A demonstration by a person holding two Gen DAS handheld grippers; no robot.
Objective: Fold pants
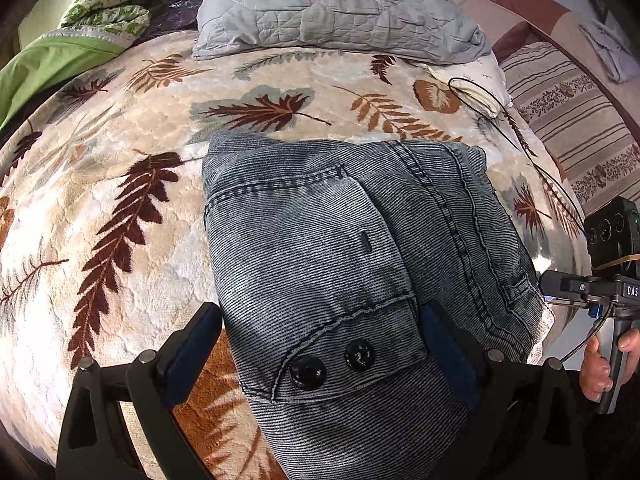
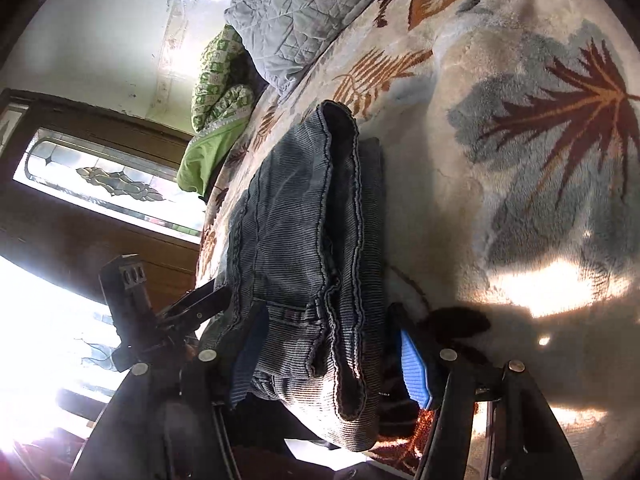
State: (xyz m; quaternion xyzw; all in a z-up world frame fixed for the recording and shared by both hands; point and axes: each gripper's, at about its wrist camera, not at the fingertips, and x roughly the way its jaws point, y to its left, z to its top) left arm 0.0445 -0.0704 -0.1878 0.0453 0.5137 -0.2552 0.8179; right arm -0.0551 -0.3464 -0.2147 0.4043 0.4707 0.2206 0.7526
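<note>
Grey-blue corduroy pants (image 1: 320, 240) lie folded in a thick stack on a leaf-patterned blanket (image 1: 120, 160). Two black buttons (image 1: 308, 372) show on the waistband flap nearest me. My left gripper (image 1: 320, 340) is open, its jaws wide apart across that flap. In the right wrist view the stack (image 2: 304, 220) runs away from the camera. My right gripper (image 2: 332, 356) is open around the stack's near end. One blue pad (image 2: 250, 356) lies against the cloth, the other pad (image 2: 416, 368) stands slightly off it by the blanket (image 2: 520, 160).
A grey quilted pillow (image 1: 328, 8) and green bedding (image 1: 60, 60) lie at the far end of the bed. A striped cushion (image 1: 568, 120) and a black cable (image 1: 500, 120) are to the right. A hand (image 1: 600, 368) holds the right tool. A wooden door with glass (image 2: 100, 180) stands beyond the bed's edge.
</note>
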